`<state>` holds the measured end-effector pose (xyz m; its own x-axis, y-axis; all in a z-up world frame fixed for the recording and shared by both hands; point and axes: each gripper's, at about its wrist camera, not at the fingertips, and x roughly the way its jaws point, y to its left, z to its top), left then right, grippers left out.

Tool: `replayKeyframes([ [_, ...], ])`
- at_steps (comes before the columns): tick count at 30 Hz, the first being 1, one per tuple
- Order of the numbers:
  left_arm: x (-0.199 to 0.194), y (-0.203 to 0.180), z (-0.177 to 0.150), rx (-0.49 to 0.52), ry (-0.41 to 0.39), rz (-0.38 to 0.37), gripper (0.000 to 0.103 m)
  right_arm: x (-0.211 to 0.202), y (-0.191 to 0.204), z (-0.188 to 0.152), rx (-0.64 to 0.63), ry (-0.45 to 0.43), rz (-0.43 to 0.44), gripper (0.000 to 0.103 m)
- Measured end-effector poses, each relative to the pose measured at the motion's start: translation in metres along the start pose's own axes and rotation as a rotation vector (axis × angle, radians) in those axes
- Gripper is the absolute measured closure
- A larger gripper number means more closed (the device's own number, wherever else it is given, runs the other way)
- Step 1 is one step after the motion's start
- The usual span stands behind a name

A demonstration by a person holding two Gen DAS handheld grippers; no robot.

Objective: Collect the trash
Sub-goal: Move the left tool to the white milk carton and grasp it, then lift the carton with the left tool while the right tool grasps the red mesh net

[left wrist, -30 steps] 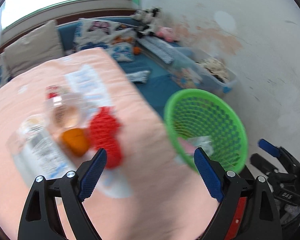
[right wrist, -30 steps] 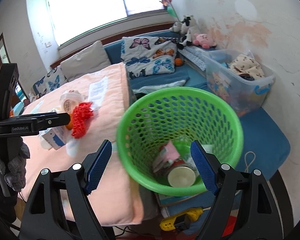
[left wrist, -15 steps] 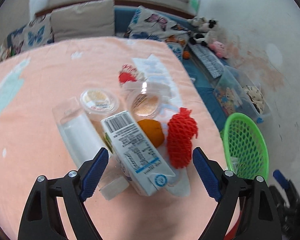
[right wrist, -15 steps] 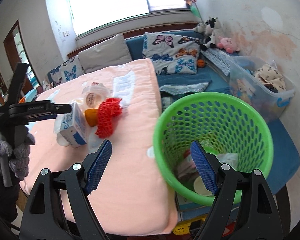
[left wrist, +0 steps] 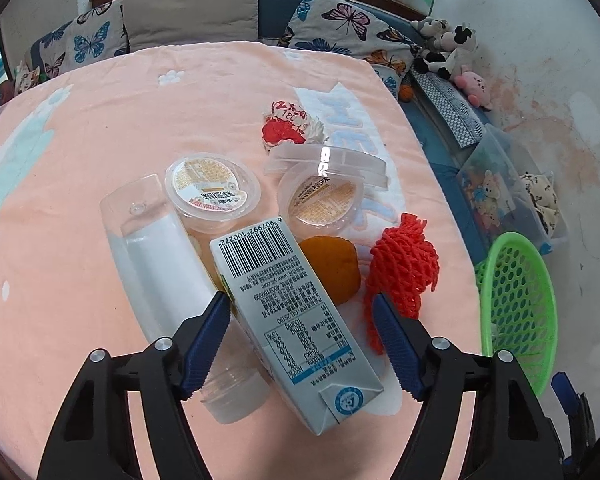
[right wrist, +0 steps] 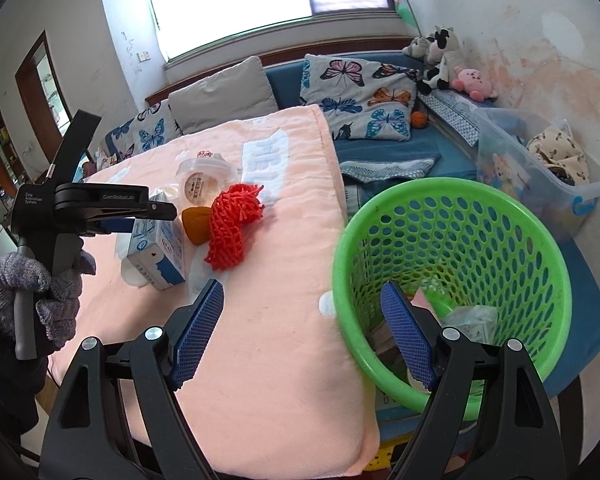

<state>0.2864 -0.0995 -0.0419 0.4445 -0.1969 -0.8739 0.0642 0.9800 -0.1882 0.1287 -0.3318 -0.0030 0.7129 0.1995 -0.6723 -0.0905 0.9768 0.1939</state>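
A pile of trash lies on the pink-covered table (left wrist: 120,120): a milk carton (left wrist: 296,320), a clear plastic bottle (left wrist: 156,264), two lidded cups (left wrist: 210,188), an orange peel (left wrist: 332,268), a red foam net (left wrist: 400,272) and a red-and-white wrapper (left wrist: 288,126). My left gripper (left wrist: 300,340) is open, its jaws on either side of the milk carton, not closed on it. My right gripper (right wrist: 300,336) is open and empty over the table's right edge, beside the green basket (right wrist: 452,208), which holds several pieces of trash.
A blue sofa (right wrist: 384,152) with butterfly cushions stands behind the table. A clear storage box (right wrist: 540,160) and plush toys (right wrist: 440,56) are at the right wall. The basket stands off the table's right edge.
My left gripper has swung from the basket back over the table and come down around the milk carton. My right gripper has shifted left, so the basket now sits further right.
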Motion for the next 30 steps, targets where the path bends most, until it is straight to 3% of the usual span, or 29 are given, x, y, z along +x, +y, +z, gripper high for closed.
replayKeyframes([
  [3, 0.003, 0.001, 0.001, 0.000, 0.011, 0.014, 0.045, 0.003, 0.001, 0.000, 0.001, 0.005, 0.004, 0.022],
  [14, -0.015, 0.010, -0.003, -0.003, -0.013, -0.057, 0.055, 0.015, 0.013, 0.007, -0.016, 0.023, 0.035, 0.022],
  [26, -0.070, 0.037, -0.010, -0.019, -0.081, -0.207, 0.056, 0.069, 0.039, 0.032, -0.020, 0.079, 0.129, 0.036],
  [30, -0.085, 0.046, -0.010, -0.019, -0.106, -0.222, 0.056, 0.090, 0.050, 0.044, -0.014, 0.096, 0.156, 0.038],
])
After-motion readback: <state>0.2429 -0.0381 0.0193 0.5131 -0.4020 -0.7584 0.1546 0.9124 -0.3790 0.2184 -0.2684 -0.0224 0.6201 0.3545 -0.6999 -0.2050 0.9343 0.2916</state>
